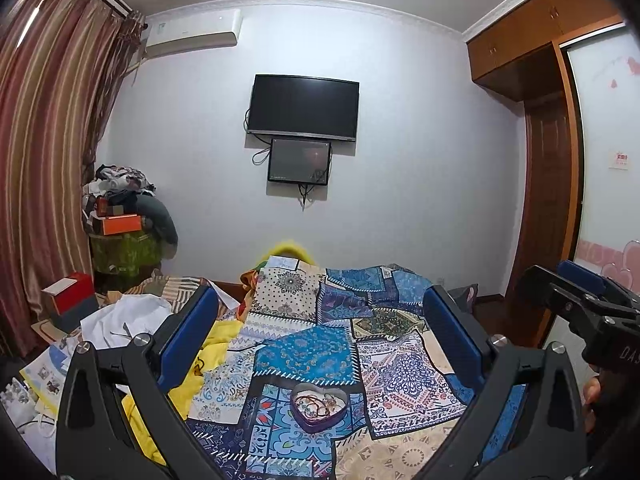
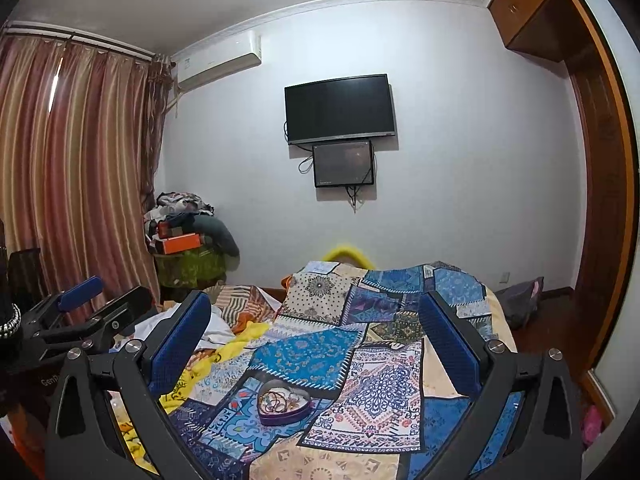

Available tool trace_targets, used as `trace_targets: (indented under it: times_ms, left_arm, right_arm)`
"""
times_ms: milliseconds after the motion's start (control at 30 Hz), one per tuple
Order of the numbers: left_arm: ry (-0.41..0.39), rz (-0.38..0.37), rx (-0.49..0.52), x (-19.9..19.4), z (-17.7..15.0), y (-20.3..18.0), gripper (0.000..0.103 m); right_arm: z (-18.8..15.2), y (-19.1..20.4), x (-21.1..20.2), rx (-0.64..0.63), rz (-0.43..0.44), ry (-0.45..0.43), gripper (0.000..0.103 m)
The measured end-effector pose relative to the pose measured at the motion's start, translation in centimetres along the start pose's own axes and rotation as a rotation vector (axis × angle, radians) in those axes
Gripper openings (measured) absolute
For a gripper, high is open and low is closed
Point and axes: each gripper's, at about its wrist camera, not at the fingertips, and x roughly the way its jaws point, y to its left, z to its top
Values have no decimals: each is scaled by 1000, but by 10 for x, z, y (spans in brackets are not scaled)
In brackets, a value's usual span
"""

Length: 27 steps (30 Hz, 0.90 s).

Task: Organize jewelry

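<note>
Two grippers, left gripper and right gripper, each with blue-padded jaws spread wide and holding nothing. Between both — one heart-shaped box of tangled jewelry, resting on the patchwork bedspread. Beyond — two wall screens, one television above one smaller monitor.

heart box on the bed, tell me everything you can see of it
The heart box is a small, shallow heart-shaped tin with dark purple walls and a pale metallic rim. It has no lid on and sits flat on the patchwork bedspread, over a blue patterned patch. Inside lies a tangle of jewelry: beaded bracelets, thin bands and cords in red, gold and pale tones, too small to sort apart. Neither gripper touches it; both are open and held back from it.
</note>
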Motion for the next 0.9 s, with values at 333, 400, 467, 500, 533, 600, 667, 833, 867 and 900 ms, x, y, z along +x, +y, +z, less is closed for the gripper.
trace_targets:
  times_ms: [333,400,467,500,533,600,667,833,867,900]
  left_arm:
    - [7,-8,6,2,0,0,103]
    - [10,-19,6,2,0,0,103]
    - [14,-28,6,2,0,1,103]
    - [16,-29,7,2,0,1,103]
    - [17,-29,8,3,-1,1,103]
    - [19,-33,11,3,-1,1,103]
    - [20,-35,14,2,-1,0,103]
    - [22,-42,18,2,-1,-1,103]
    - [22,-43,18,2,0,-1,103]
    - [22,-43,18,2,0,-1,103]
  right_arm:
    - [0,0,0,7,-2,0,103]
    - [1,-1,0,11,-2,-1,103]
    - [2,-1,0,11,-3,0,103]
    - [1,-1,0,11,-3,0,103]
    - [1,-1,0,11,-3,-1,103]
    - [1,-1,0,11,-2,-2,103]
    - [1,-2,0,15,2,-9,103]
    - [-1,-4,-1,17,1,-8,103]
    - [-1,-4,-1,16,0,-9,103]
    - [-2,-4,-2,17,-1,-9,103]
